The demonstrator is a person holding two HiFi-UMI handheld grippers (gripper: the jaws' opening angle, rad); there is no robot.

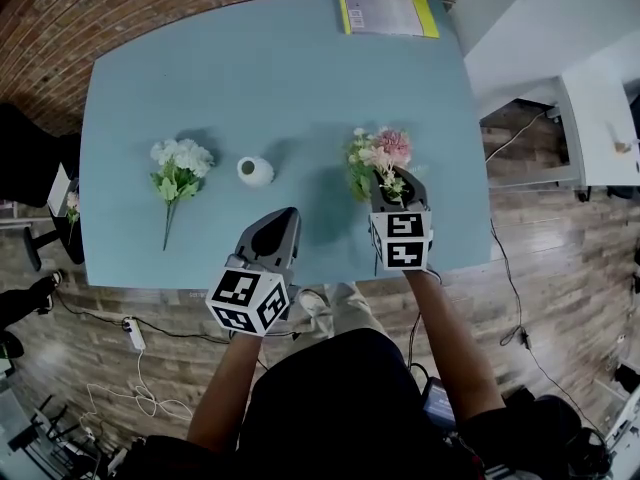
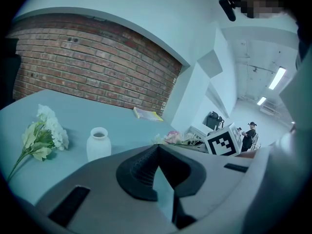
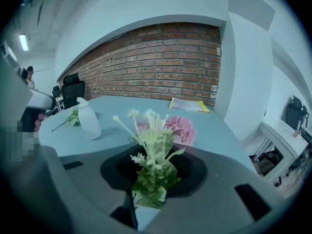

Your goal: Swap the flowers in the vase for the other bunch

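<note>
- Vase (image 1: 255, 171), small, white and narrow-necked, stands upright and empty on the blue table (image 1: 300, 78) between the two bunches. Neither gripper view shows a stem in its mouth.
- Right gripper (image 1: 397, 190) has its jaws closed partway on the lower stems of the pink bunch (image 1: 381, 158), among the green leaves. The flower heads rise beyond the jaw tips, well apart from the vase.
- The pink bunch is a mixed one: a full pink head, paler cream blooms, thin pale sprigs and leafy greenery. It looks light and springy.
- The white bunch (image 1: 180, 168) lies flat on the table on the vase's other side, near it but not touching. Its heads point toward the far edge and its thin green stem trails toward the person.
- Left gripper (image 1: 283, 218) hangs over the near table edge, its jaws fully together with nothing between them.
- By the look of it, the first half of the swap is done or nearly so, with the vase emptied and the outgoing bunch in the right gripper's grip. Whether that bunch touches the table cannot be told.
- What appears to remain is to lay the pink bunch down, take the white bunch by its stem and stand it in the vase's narrow mouth.
- A yellow-edged book (image 1: 388, 11) lies at the table's far edge, away from the work.
</note>
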